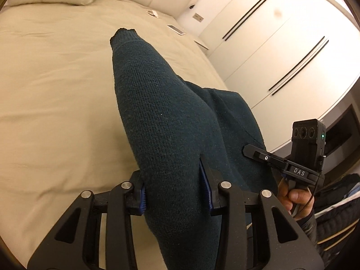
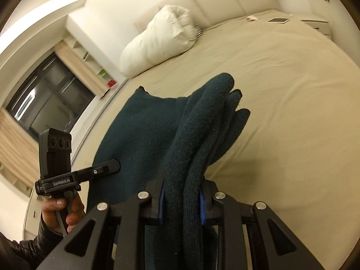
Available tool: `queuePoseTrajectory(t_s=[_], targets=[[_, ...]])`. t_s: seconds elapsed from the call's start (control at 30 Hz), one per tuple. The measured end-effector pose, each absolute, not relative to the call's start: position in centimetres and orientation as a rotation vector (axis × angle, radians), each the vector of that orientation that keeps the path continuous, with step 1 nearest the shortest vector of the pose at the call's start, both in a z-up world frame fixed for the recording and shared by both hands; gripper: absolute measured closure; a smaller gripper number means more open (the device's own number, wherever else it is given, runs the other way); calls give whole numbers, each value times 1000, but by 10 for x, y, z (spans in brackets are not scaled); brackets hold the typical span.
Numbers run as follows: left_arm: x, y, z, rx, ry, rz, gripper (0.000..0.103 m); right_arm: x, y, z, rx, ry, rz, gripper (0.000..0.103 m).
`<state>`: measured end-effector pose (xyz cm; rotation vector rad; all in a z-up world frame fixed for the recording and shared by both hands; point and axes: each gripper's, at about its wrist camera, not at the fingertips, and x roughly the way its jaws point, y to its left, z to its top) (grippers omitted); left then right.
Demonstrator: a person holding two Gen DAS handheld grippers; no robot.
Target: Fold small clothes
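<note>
A dark teal knitted garment point(image 1: 162, 117) hangs above the beige bed point(image 1: 56, 90), stretched between both grippers. My left gripper point(image 1: 175, 190) is shut on a thick roll of it, and a sleeve-like end points away over the bed. In the right wrist view my right gripper point(image 2: 181, 205) is shut on several bunched layers of the garment point(image 2: 144, 135). The right gripper point(image 1: 253, 153), held by a hand point(image 1: 294, 195), shows at the garment's right edge in the left wrist view. Likewise the left gripper point(image 2: 105, 166) and its hand point(image 2: 60, 209) show at the left of the right wrist view.
A white pillow point(image 2: 162, 38) lies at the head of the bed point(image 2: 281, 101), by a padded headboard. A tablet point(image 2: 279, 20) and a small item lie near the far corner. White wardrobe doors point(image 1: 270, 45) stand to the right; a dark window point(image 2: 45, 94) to the left.
</note>
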<state>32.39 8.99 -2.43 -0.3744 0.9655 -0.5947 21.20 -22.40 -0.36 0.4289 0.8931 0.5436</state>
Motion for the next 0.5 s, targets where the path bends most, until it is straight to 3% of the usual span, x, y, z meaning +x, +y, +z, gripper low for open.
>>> queuePoseTrajectory(t_s=[0.17,0.2,0.23,0.3,0.33,0.5], targets=[[300,124,-110,-394,1098,-492,65,201,-210,-100,578,1040,488,78],[295,125,-129,-392,1137,-475,61,198,-213,-128,614,1101,444,76],[290,130,-153,-415,1164,-450,50,192,-221,-149,691,1105,432,72],[281,139,-157,-469,1104,-466,48,178,-237,-156,824,1037,444,71],[279,143,-154,-468,1102,-460,48,173,-242,-153,838,1029,438,66],[277,156,-114,-361,998,-358,48,169,-252,-118,741,1003,354,55]])
